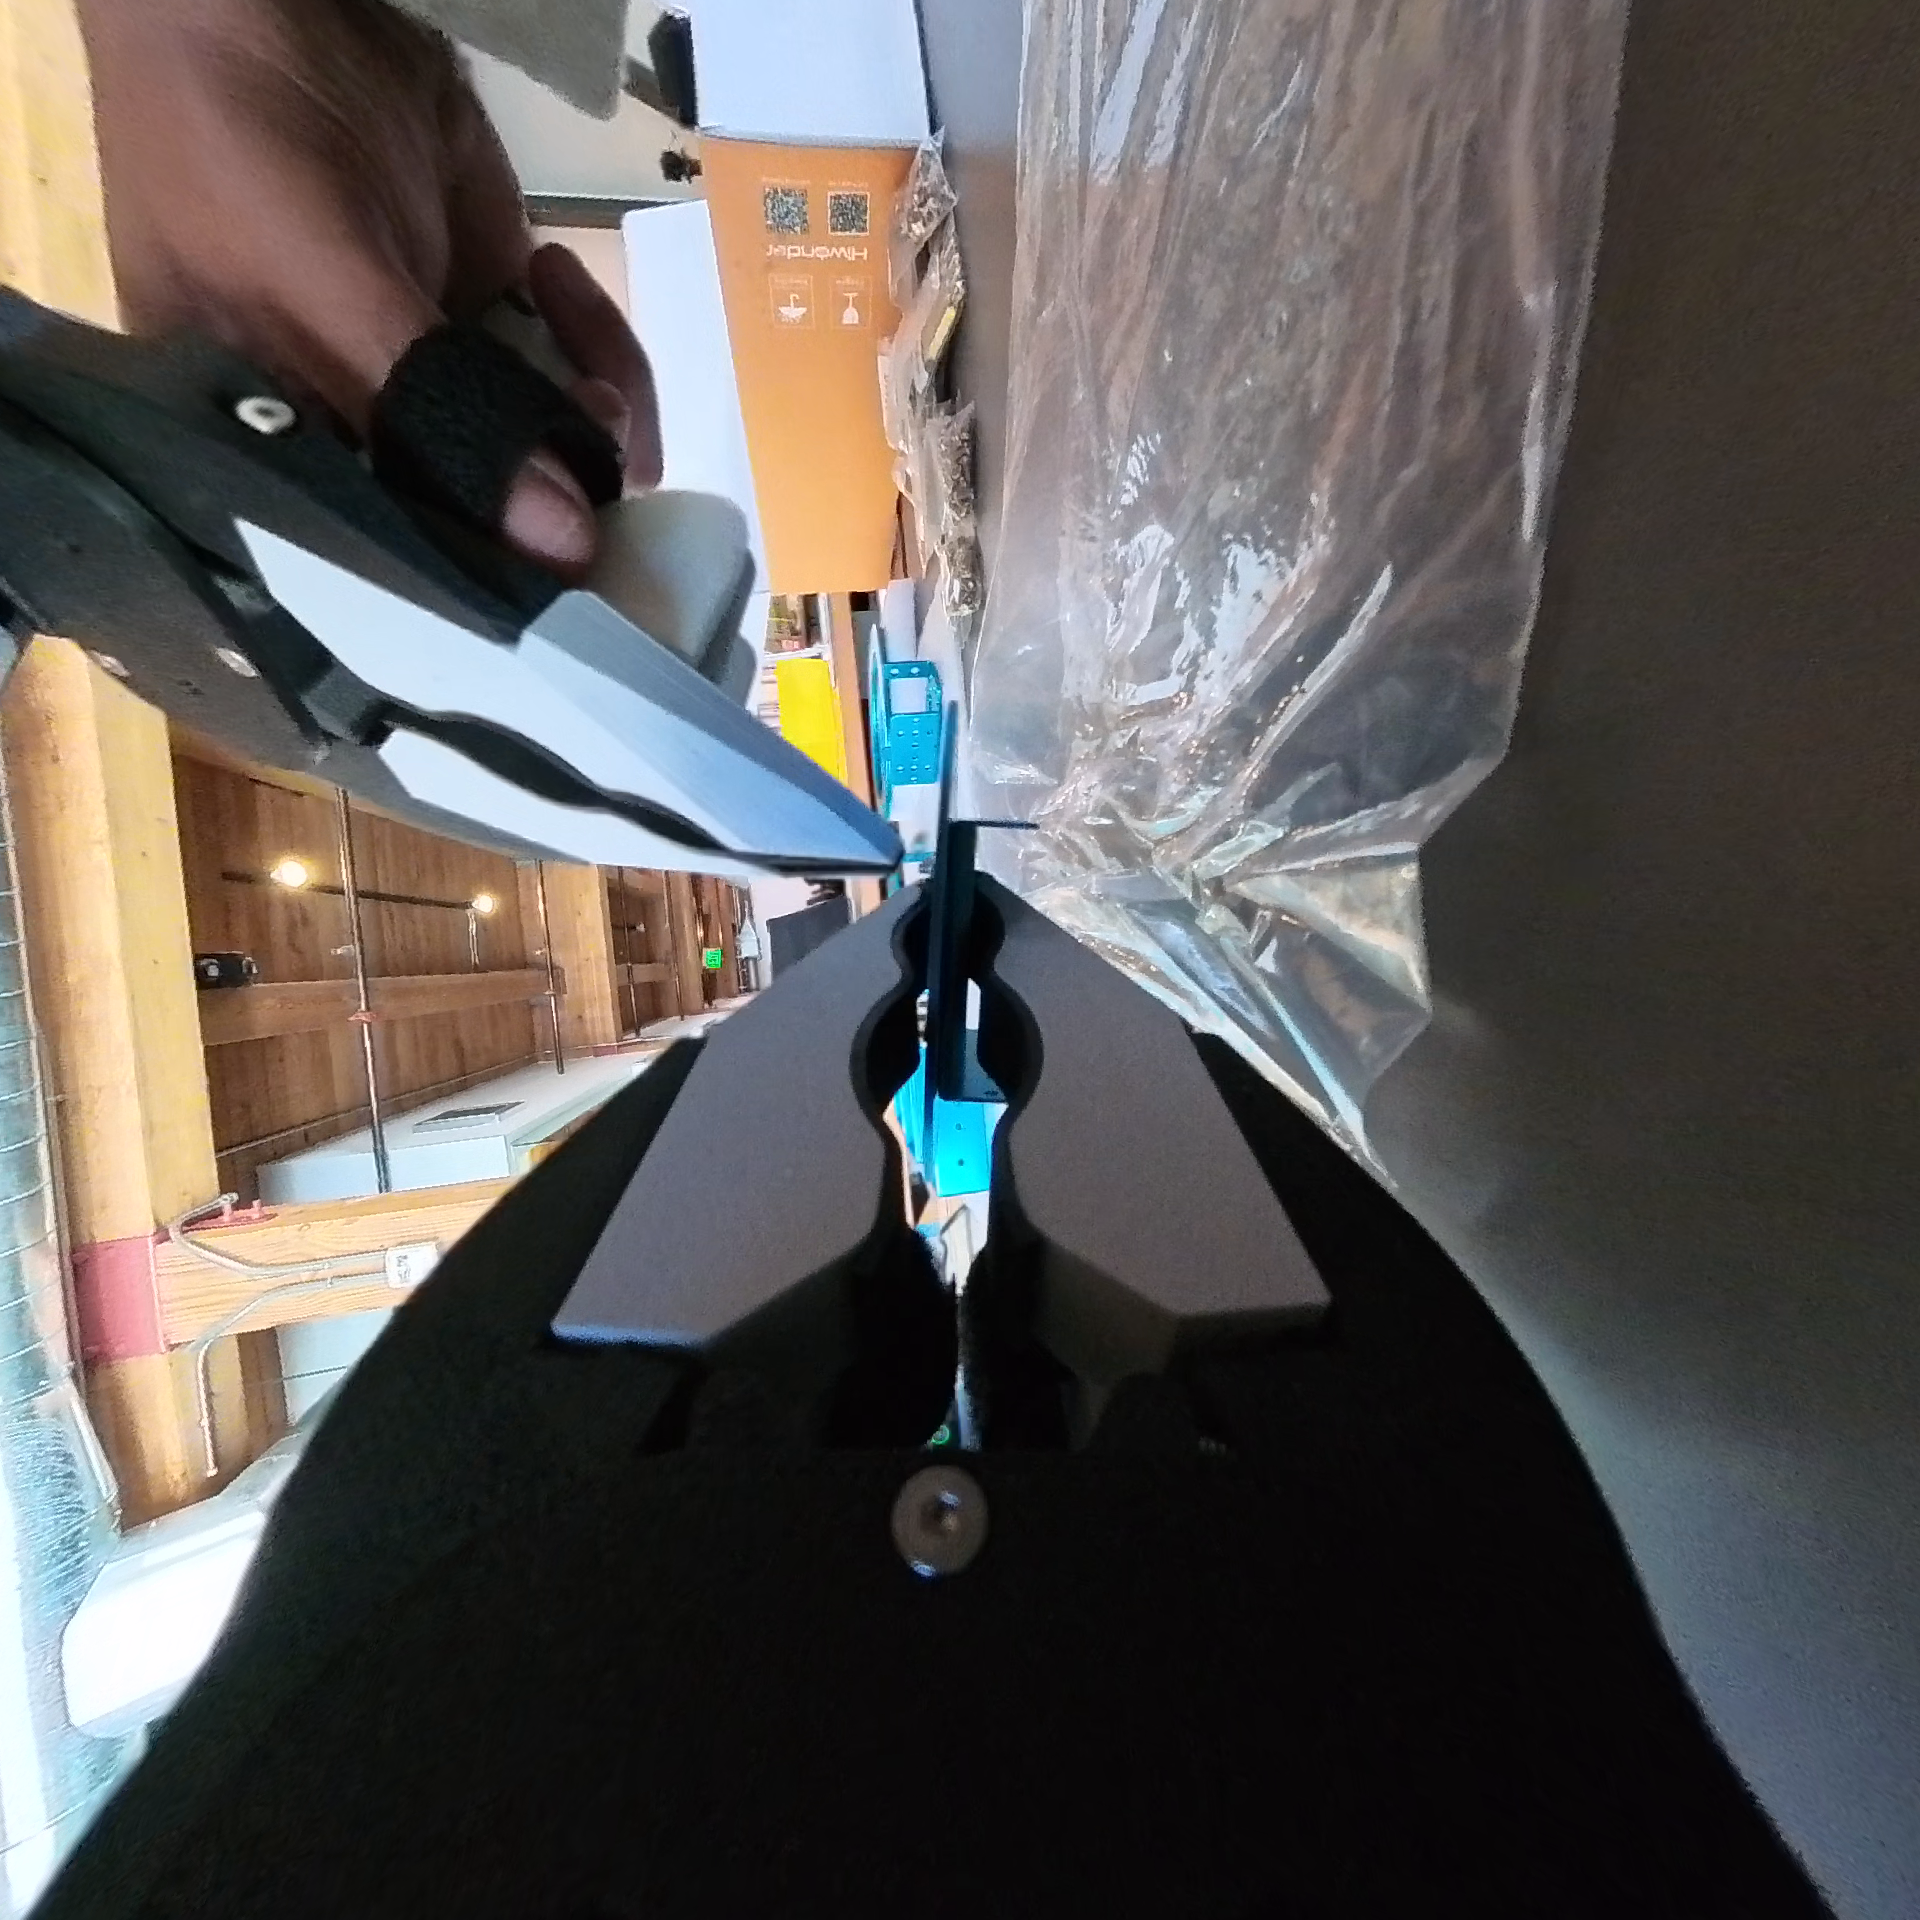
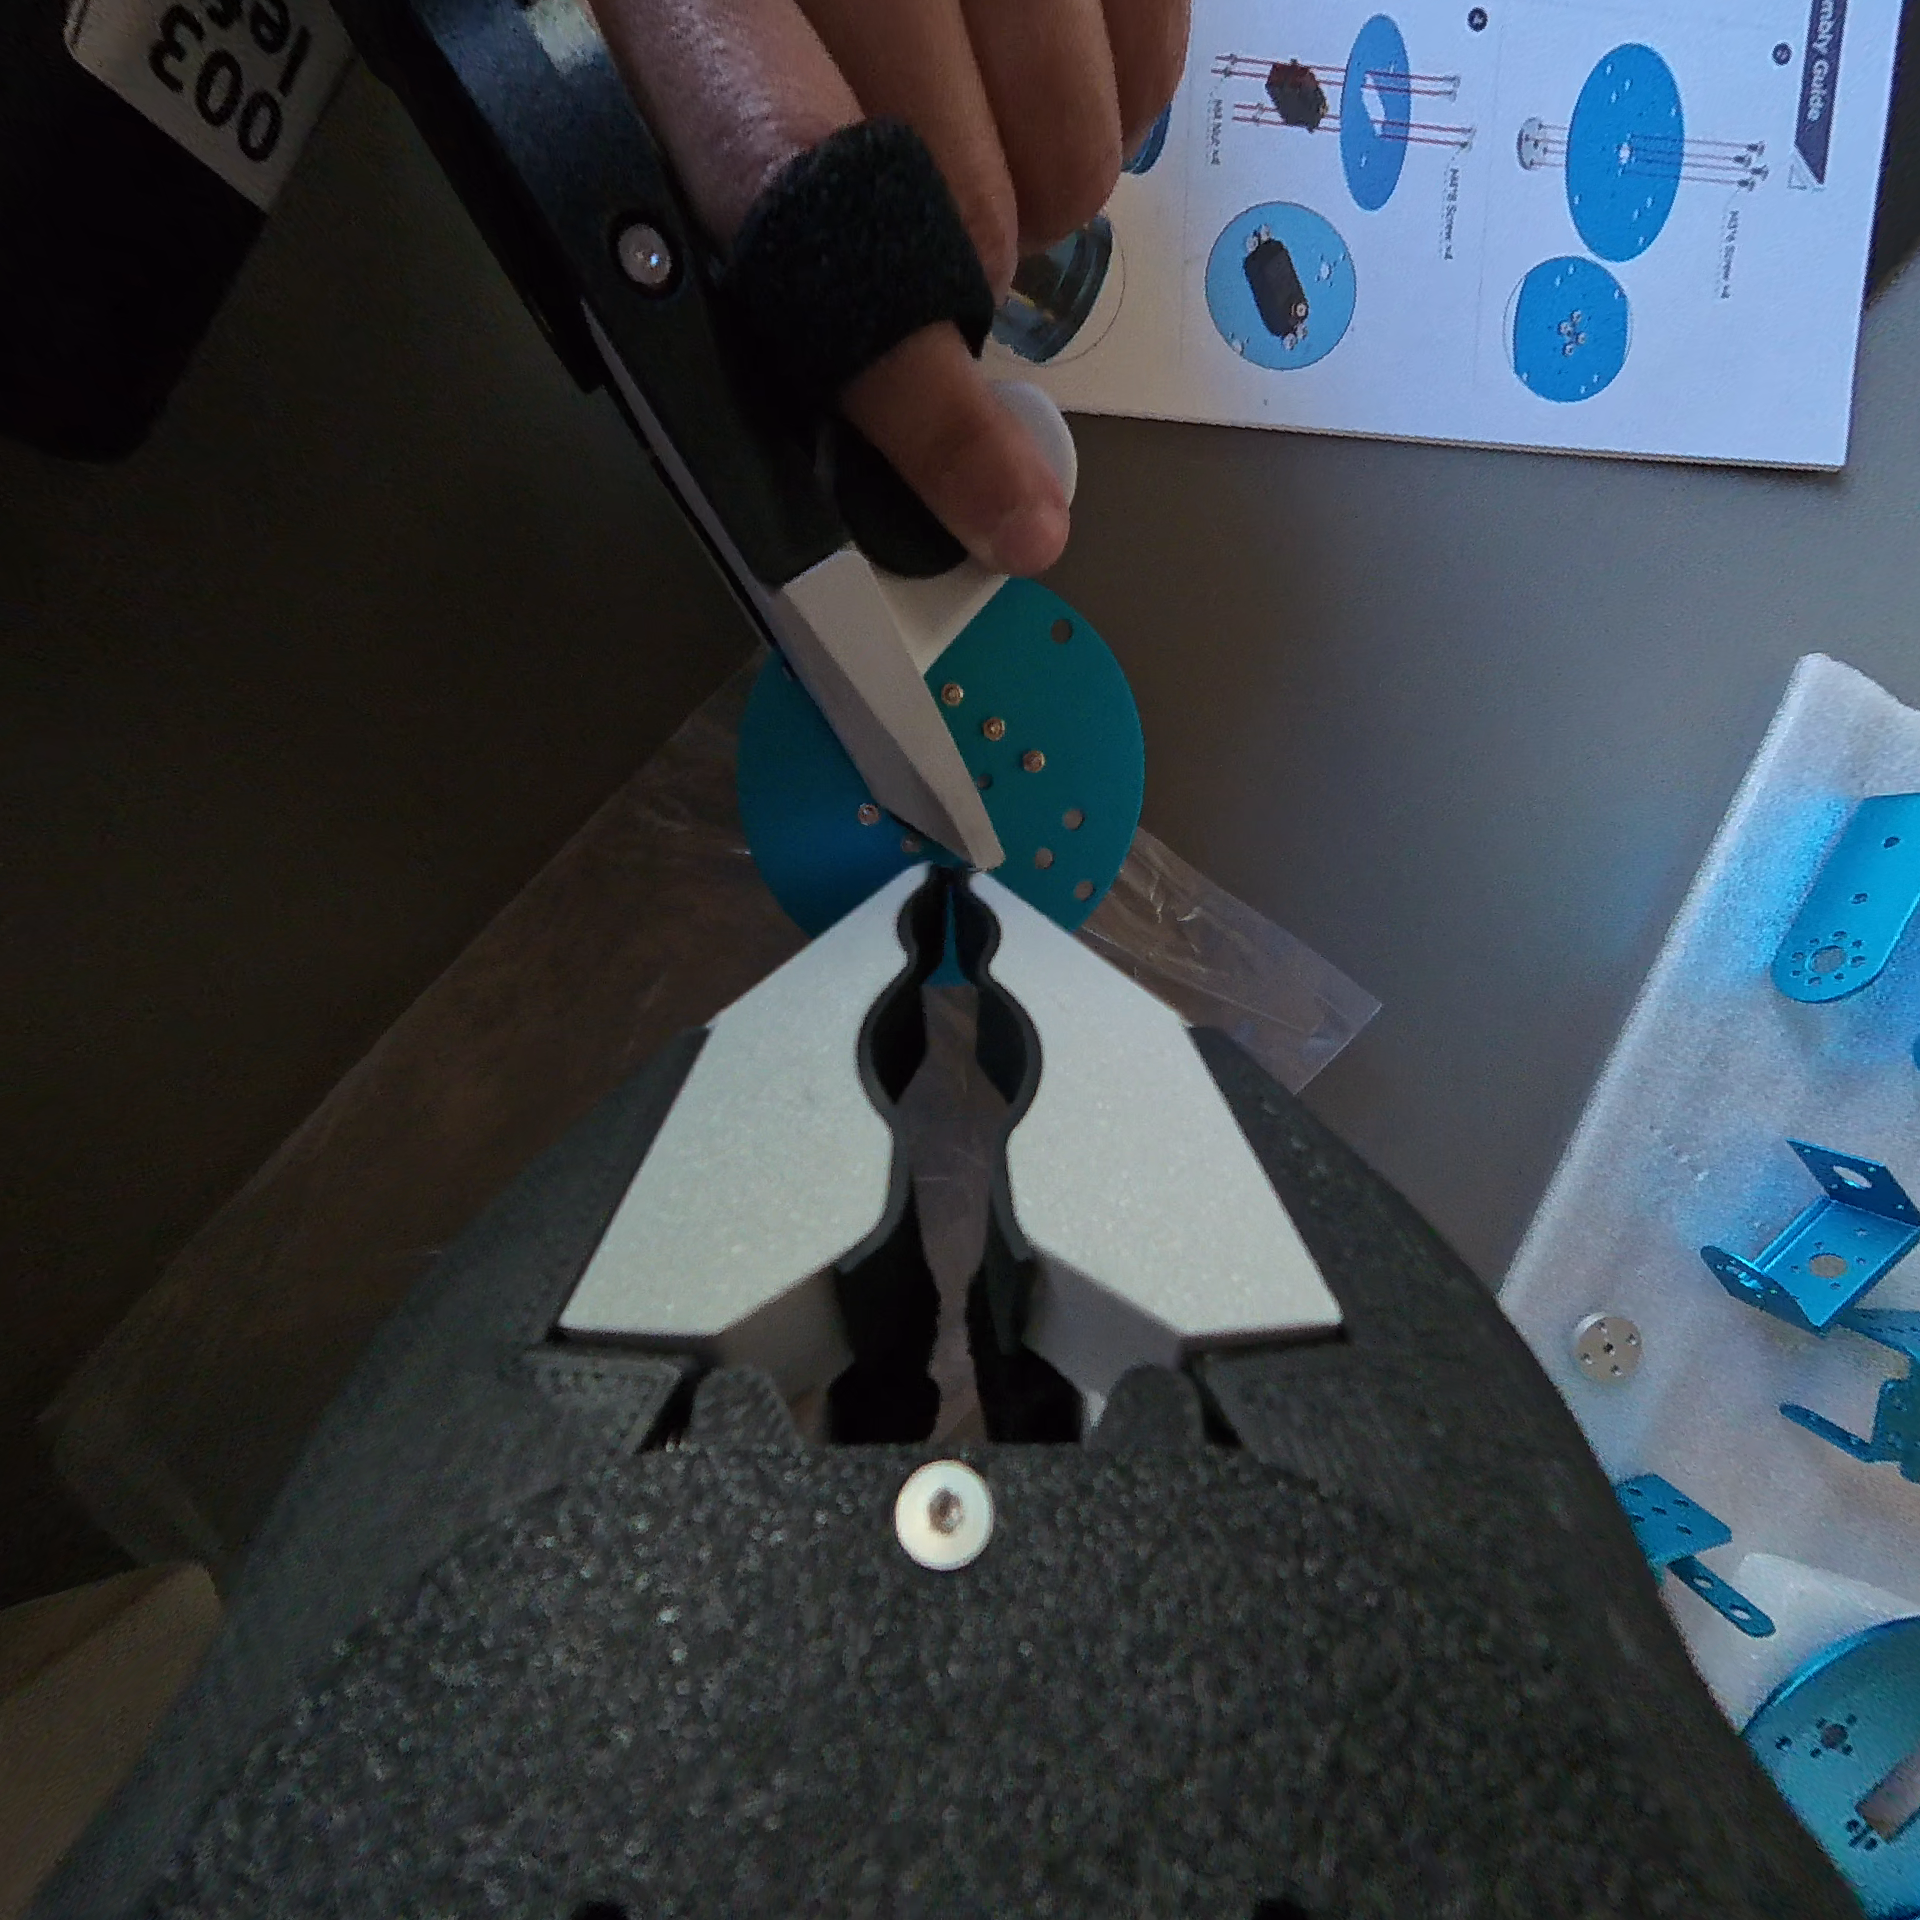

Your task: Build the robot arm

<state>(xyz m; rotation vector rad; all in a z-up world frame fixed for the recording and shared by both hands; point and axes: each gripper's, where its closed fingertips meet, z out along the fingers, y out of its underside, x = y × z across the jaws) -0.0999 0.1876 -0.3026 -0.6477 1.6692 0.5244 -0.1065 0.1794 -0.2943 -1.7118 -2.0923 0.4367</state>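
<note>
The left tool [image 1: 951, 904], turned on its side, pinches the thin edge of a round teal metal disc [image 2: 1049, 748] drilled with small holes, its jaws closed on it. The right tool [image 2: 951, 883] meets it tip to tip, jaws nearly shut on the disc's lower rim and a crinkled clear plastic bag [image 2: 1226, 966], above the dark grey table [image 2: 1455, 644]. A hand [image 2: 935, 260] with a black finger strap steers the left tool; blue brackets [image 2: 1808, 1247] lie on white foam [image 2: 1662, 1091].

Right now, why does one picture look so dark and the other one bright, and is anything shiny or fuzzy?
Left wrist view: bright light from the room behind leaves the left hand-held gripper nearly black, and the plastic bag throws white glare. Right wrist view: even light, the blue disc is sharp, but the blue brackets at the edge look soft and stretched.
</note>
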